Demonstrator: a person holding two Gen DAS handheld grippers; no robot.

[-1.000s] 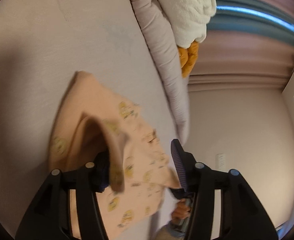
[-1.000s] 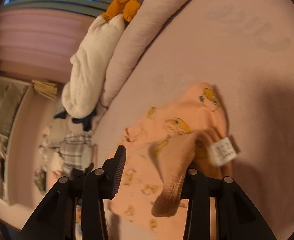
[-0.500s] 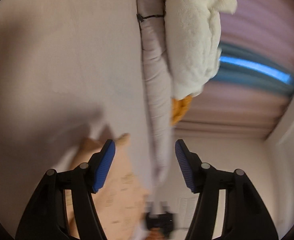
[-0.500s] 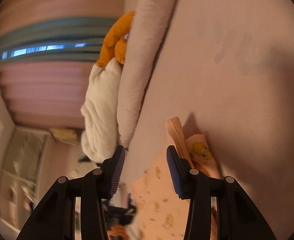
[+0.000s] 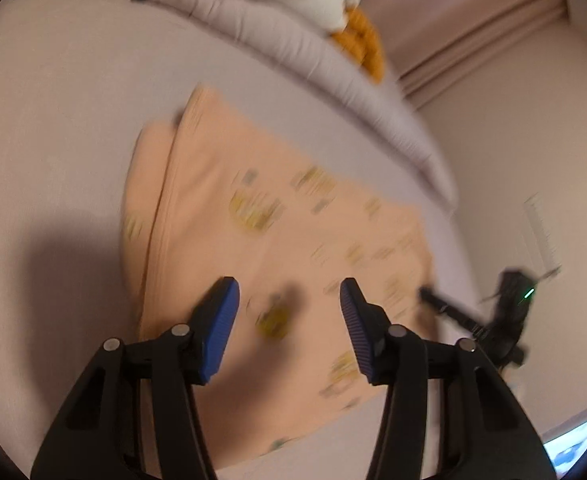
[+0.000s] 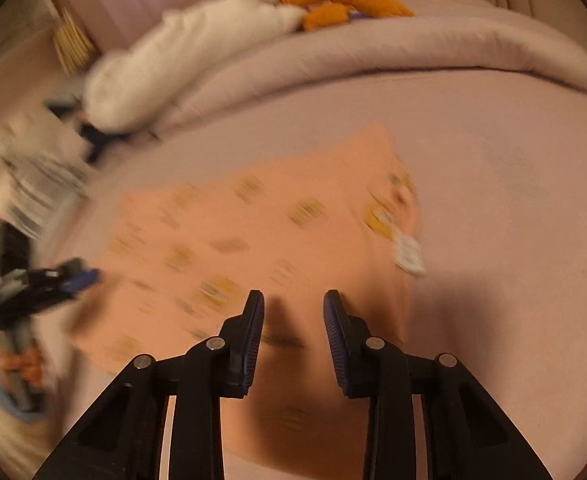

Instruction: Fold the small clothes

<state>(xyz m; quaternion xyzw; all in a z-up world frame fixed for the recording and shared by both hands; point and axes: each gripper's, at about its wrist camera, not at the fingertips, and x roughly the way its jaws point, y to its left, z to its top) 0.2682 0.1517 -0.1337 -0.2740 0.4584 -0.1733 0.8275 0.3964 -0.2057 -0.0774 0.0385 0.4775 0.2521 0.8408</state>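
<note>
The work surface is a bed [image 5: 53, 128] with a pale mauve sheet, in a dim room with pink walls and a curtain at the upper edge of both views. Both pictures are blurred.

The garment [image 5: 261, 248], peach with small yellow prints, lies flat on the sheet at the middle of each frame. It appears folded over itself: in the left view a second layer edge runs down its left side, and in the right view a white label [image 6: 409, 252] shows at its right edge. I judge one fold made and more to follow.

The left gripper [image 5: 289, 320] hangs above the lower part of the garment. Its jaws are closing, parted, with nothing between them; the cloth is only behind the gap. The right gripper [image 6: 293, 332] hangs likewise over the near edge, jaws closing with a narrower gap, grasping nothing. Each casts a shadow on the cloth, which suggests they are close above it but apart. Each gripper is also visible at the side of the other's view.

A rolled duvet [image 6: 373, 60] borders the sheet along the upper part of each frame, and a white blanket [image 6: 181, 56] and an orange item [image 6: 345, 4] rest on it, well apart from the garment. Striped cloth [image 6: 25, 184] lies at the left of the right view, possibly awaiting folding. No container can be made out.
</note>
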